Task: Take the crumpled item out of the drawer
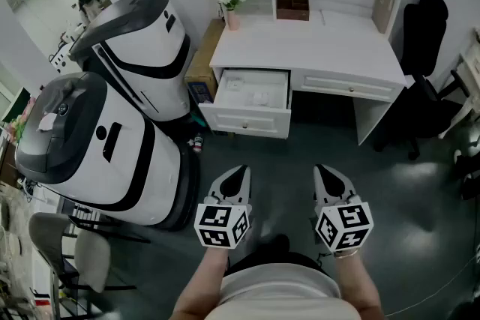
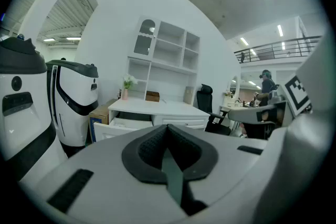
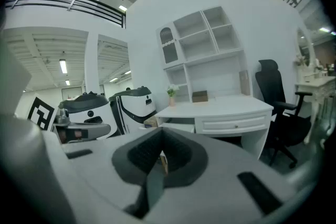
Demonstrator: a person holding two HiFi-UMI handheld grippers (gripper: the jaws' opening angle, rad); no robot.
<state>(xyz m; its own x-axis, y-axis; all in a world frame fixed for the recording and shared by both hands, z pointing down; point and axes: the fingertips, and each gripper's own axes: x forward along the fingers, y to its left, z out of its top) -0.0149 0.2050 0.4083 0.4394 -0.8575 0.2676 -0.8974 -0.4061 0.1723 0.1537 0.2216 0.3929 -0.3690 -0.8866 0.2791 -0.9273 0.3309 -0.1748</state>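
The white desk [image 1: 322,49] stands ahead with its left drawer [image 1: 244,118] pulled out. Inside lies a small pale crumpled item [image 1: 260,97] on the drawer's white floor. Both grippers hang low in front of me, well short of the desk. The left gripper [image 1: 239,174] is shut with nothing in it, its dark pads meeting in the left gripper view [image 2: 168,149]. On the right, my other gripper [image 1: 323,172] is likewise shut and empty [image 3: 159,159]. The open drawer also shows far off in both gripper views [image 2: 123,124] [image 3: 176,122].
Two large white-and-black machines [image 1: 139,49] [image 1: 97,146] stand left of the desk, beside a cardboard box [image 1: 202,60]. A black office chair [image 1: 424,64] stands at the right. On the desk are a flower vase [image 1: 232,7] and a brown box [image 1: 292,6]. A grey chair [image 1: 82,251] is at lower left.
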